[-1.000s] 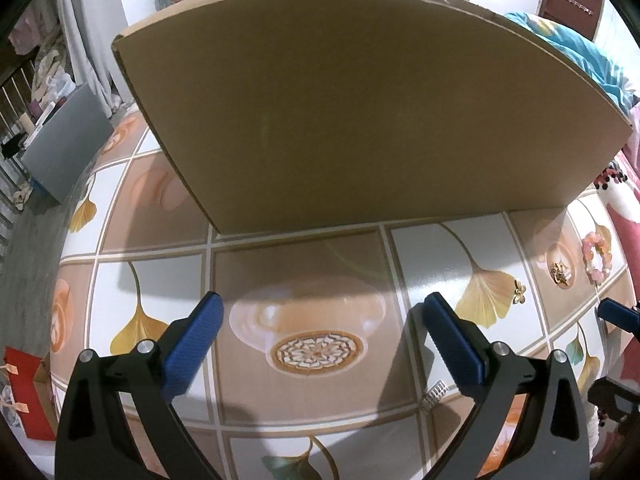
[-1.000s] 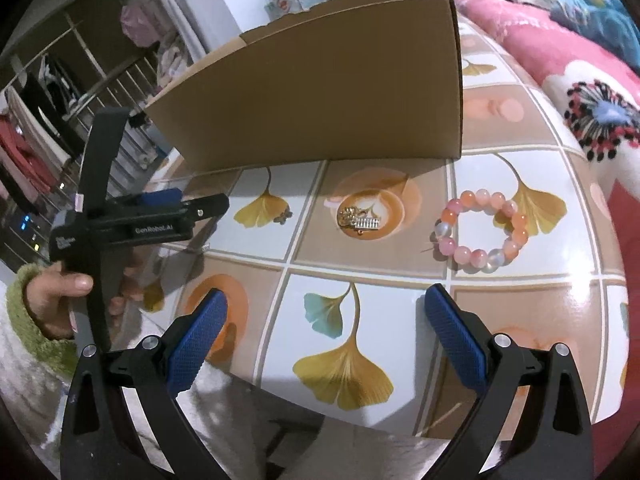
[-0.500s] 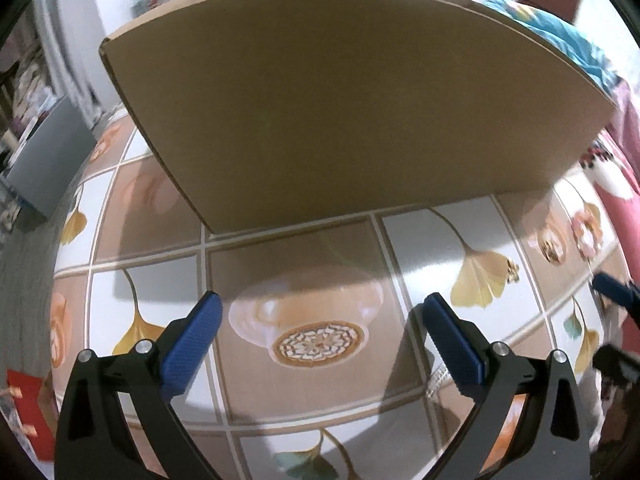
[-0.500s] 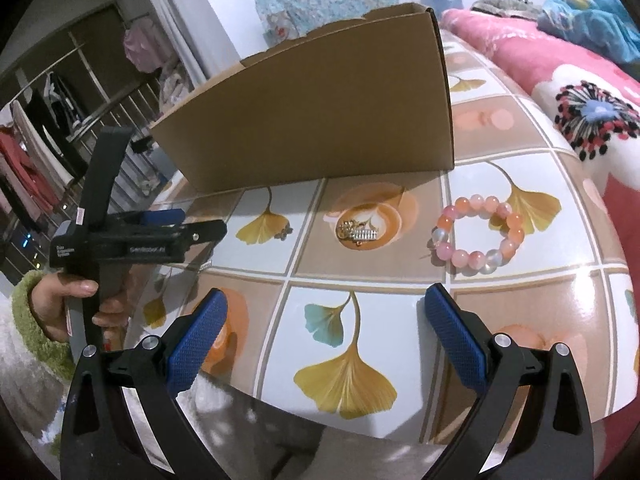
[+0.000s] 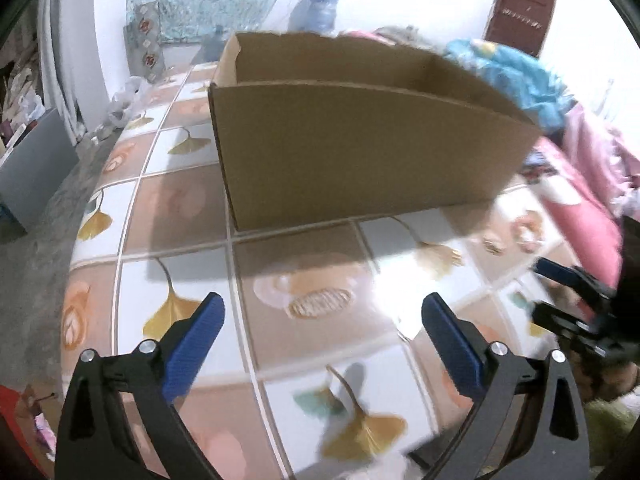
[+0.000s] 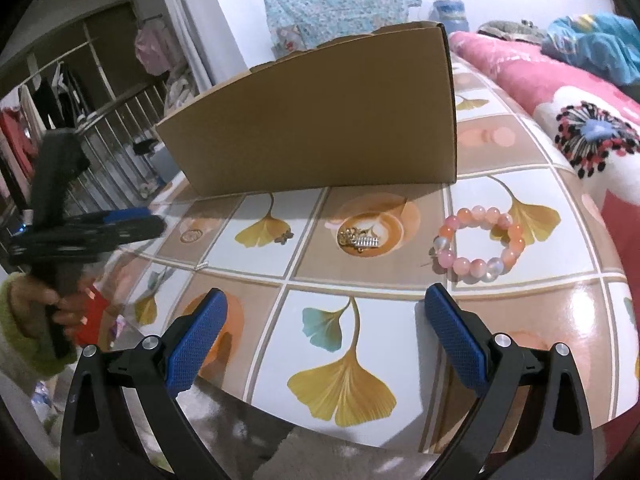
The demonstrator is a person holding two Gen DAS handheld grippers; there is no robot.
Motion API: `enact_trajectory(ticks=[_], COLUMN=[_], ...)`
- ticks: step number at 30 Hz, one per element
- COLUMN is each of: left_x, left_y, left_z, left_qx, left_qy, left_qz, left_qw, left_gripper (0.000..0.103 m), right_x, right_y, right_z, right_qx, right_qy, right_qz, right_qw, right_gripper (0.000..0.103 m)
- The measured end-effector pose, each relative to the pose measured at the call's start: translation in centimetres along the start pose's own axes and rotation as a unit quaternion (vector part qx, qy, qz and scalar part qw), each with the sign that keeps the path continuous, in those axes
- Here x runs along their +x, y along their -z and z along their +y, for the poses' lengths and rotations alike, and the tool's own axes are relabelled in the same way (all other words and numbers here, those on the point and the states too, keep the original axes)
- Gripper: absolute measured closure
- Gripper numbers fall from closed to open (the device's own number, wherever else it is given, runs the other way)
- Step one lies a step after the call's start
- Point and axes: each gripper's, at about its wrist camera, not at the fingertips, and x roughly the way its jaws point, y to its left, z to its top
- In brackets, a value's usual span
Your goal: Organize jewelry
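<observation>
An open cardboard box (image 5: 360, 148) (image 6: 320, 128) stands on the tiled table (image 6: 520, 312). A pink bead bracelet (image 6: 480, 242) lies near the box's right corner. A gold charm piece (image 6: 358, 238) lies to its left, then a small earring (image 6: 286, 237), a thin ring (image 6: 191, 235) and a small silver bar (image 6: 202, 266). My right gripper (image 6: 324, 332) is open and empty above the table's near edge. My left gripper (image 5: 322, 338) is open and empty, raised and facing the box; it shows in the right wrist view (image 6: 132, 220). The jewelry is blurred in the left wrist view.
A pink floral blanket (image 6: 560, 92) and blue cloth (image 6: 592, 44) lie at the right of the table. A railing with hung clothes (image 6: 60, 100) is at the left. A grey bin (image 5: 32, 168) stands on the floor left of the table.
My left gripper has lifted up and pulled back, so the box's open top now shows. My right gripper has drawn back slightly. Both stay open.
</observation>
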Motion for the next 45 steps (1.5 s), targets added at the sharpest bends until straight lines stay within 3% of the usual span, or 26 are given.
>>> enact_trajectory(ticks=[2, 6, 12, 18, 21, 24, 25, 31, 40, 42, 45], left_x=[-0.5, 0.7, 3.8, 4.5, 4.8, 5.2, 5.4, 5.5, 4.2, 3.7, 3.4], left_y=[0.9, 2.6, 1.6, 0.9, 0.5, 0.0, -0.2, -0.1, -0.3, -0.6, -1.3], left_z=[-1.0, -3.1, -5.8, -6.7, -7.4, -7.5, -7.5, -8.1, -5.7, -5.1, -4.3], left_qx=[0.013, 0.055, 0.111, 0.174, 0.213, 0.227, 0.23, 0.249, 0.199, 0.185, 0.159], left_qy=[0.0, 0.004, 0.024, 0.024, 0.033, 0.048, 0.049, 0.051, 0.055, 0.051, 0.053], left_qz=[0.001, 0.024, 0.052, 0.076, 0.097, 0.119, 0.123, 0.119, 0.092, 0.076, 0.054], left_qw=[0.9999, 0.9982, 0.9922, 0.9815, 0.9716, 0.9654, 0.9641, 0.9597, 0.9741, 0.9784, 0.9844], left_gripper=[0.015, 0.04, 0.071, 0.083, 0.09, 0.092, 0.098, 0.099, 0.099, 0.099, 0.099], right_x=[0.0, 0.1, -0.1, -0.3, -0.3, -0.4, -0.4, -0.4, -0.3, -0.5, -0.4], right_y=[0.0, 0.0, 0.0, -0.1, -0.2, -0.2, -0.2, -0.2, -0.2, -0.5, -1.2], right_z=[0.1, 0.0, 0.1, -0.5, -0.5, -0.6, -0.7, -0.6, -0.6, -0.7, -0.2], right_qx=[-0.003, 0.002, 0.004, 0.021, 0.023, 0.026, 0.027, 0.028, 0.02, 0.022, 0.009], right_qy=[0.004, 0.006, 0.002, -0.015, -0.018, -0.023, -0.024, -0.023, -0.016, -0.016, -0.02], right_qz=[0.0, -0.002, 0.0, -0.003, -0.001, -0.001, 0.0, -0.001, 0.009, 0.007, -0.001], right_qw=[1.0, 1.0, 1.0, 1.0, 1.0, 0.999, 0.999, 0.999, 1.0, 1.0, 1.0], right_gripper=[0.008, 0.008, 0.008, 0.008, 0.008, 0.008, 0.008, 0.008, 0.009, 0.02, 0.028])
